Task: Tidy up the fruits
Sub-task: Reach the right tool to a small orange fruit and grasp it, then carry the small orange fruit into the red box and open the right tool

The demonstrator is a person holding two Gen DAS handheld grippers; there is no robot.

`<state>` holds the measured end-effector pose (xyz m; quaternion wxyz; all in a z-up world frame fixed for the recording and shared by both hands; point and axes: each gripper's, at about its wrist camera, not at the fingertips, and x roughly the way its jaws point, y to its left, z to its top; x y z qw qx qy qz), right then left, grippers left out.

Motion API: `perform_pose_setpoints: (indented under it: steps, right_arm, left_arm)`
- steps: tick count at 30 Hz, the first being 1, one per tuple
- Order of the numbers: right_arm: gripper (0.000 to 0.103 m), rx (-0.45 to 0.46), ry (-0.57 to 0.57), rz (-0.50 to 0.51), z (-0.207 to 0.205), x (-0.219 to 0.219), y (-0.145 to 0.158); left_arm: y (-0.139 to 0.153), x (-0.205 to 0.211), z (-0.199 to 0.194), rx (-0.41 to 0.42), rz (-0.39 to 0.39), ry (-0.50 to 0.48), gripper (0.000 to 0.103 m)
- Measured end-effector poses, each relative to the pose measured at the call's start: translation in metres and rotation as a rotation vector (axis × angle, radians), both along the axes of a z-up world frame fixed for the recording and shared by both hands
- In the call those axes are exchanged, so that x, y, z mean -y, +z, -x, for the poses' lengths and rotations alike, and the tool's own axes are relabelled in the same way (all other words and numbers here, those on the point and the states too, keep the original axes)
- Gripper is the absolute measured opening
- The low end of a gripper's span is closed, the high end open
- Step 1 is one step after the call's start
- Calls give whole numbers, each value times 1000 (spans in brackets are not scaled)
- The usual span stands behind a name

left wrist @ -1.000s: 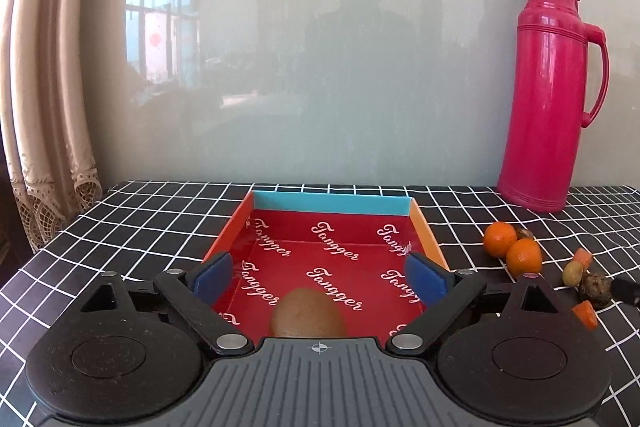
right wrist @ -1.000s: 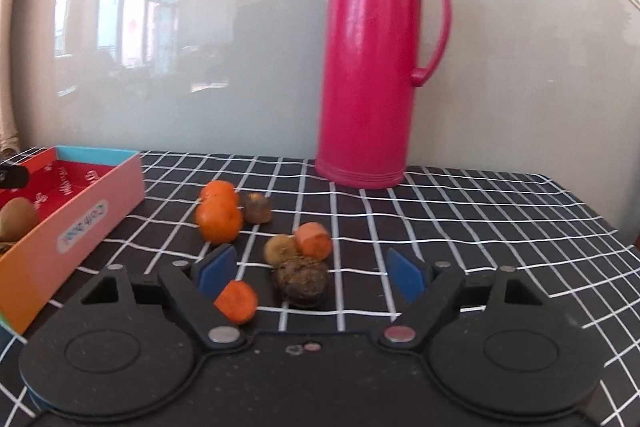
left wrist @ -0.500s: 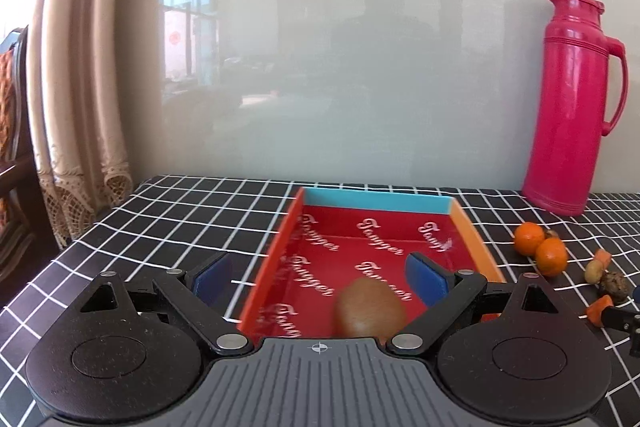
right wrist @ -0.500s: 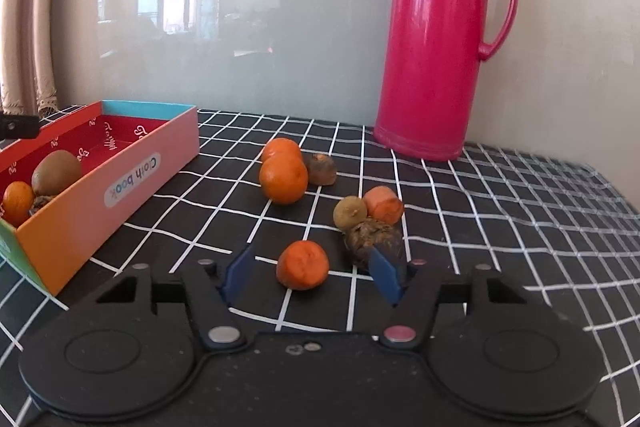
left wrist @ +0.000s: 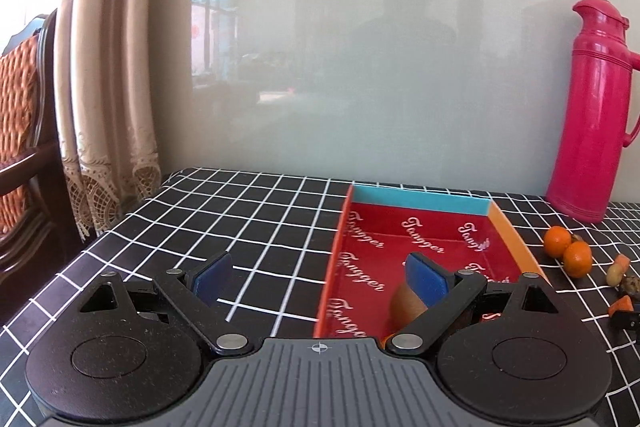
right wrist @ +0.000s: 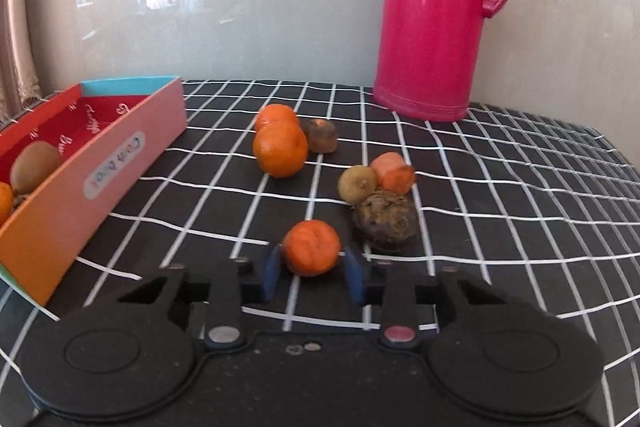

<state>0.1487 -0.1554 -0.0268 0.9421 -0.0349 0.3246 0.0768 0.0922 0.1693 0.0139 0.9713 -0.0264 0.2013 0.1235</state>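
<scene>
My right gripper [right wrist: 311, 275] has its jaws closing, and both blue pads touch the sides of a small orange fruit [right wrist: 312, 251] on the checked cloth. Just beyond lie a dark knobbly fruit [right wrist: 386, 225], a yellowish fruit [right wrist: 357, 183], an orange piece [right wrist: 392, 173], two tangerines [right wrist: 280, 149] and a brown fruit [right wrist: 322, 135]. The red-lined box [right wrist: 120, 155] at left holds a kiwi [right wrist: 34, 167]. My left gripper [left wrist: 318, 277] stands open and empty, its right pad over the box [left wrist: 420, 199], with the kiwi [left wrist: 404, 303] partly hidden behind that finger.
A tall pink thermos [right wrist: 440, 11] stands at the back against the glossy wall. In the left wrist view, a lace curtain [left wrist: 108, 67] and a wooden chair [left wrist: 20, 107] are past the table's left edge. Black checked cloth [left wrist: 240, 219] lies bare left of the box.
My right gripper's jaws have closed in from wide to either side of the small orange fruit. My left gripper has slid left, so the box now sits to the right in its view.
</scene>
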Motion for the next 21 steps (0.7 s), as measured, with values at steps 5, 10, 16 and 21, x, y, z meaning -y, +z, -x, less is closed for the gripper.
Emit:
perform_pose_setpoints:
  steps: [5, 10, 16, 21]
  right_arm:
    - [29, 19, 3, 29, 2, -9, 1]
    - [29, 46, 1, 20, 2, -15, 7]
    - [29, 104, 16, -28, 3, -33, 24]
    - [29, 147, 64, -57, 5, -58, 35]
  left_arm:
    - [1, -9, 4, 10, 10, 19, 93]
    - [1, -15, 9, 11, 12, 28, 93]
    - [-2, -28, 16, 6, 5, 54, 93]
    - [-5, -48, 26, -6, 4, 98, 93]
